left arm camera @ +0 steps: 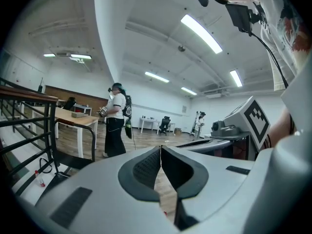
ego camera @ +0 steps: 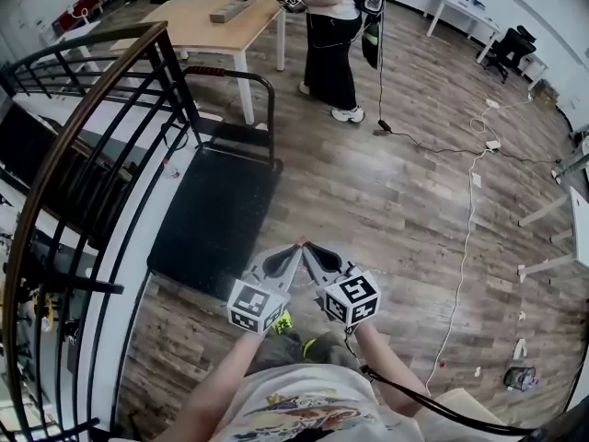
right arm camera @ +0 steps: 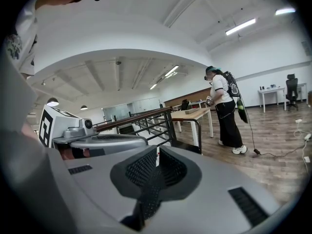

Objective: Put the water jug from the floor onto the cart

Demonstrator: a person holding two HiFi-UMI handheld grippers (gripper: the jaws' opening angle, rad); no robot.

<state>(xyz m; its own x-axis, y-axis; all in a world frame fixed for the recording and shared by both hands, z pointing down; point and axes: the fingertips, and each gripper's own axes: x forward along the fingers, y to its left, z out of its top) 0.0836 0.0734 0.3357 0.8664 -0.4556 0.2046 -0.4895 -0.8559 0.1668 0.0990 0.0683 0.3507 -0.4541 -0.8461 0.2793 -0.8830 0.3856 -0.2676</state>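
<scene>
Over at the left, the black cart (ego camera: 216, 215) stands on the wooden floor (ego camera: 396, 210) beside the railing (ego camera: 92, 155). Near its front edge we hold the left hand-held gripper (ego camera: 294, 249) and the right hand-held gripper (ego camera: 311, 250) side by side, both closed and empty.

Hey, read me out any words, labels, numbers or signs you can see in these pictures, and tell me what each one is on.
No legible words, numbers or brand names in any view.
Left marker cube on the left gripper: black-and-white square pattern, no letters.
Right marker cube on the right gripper: the same kind of pattern, no letters.
Shirt of the person holding the grippers: colourful print, too blurred to read.
</scene>
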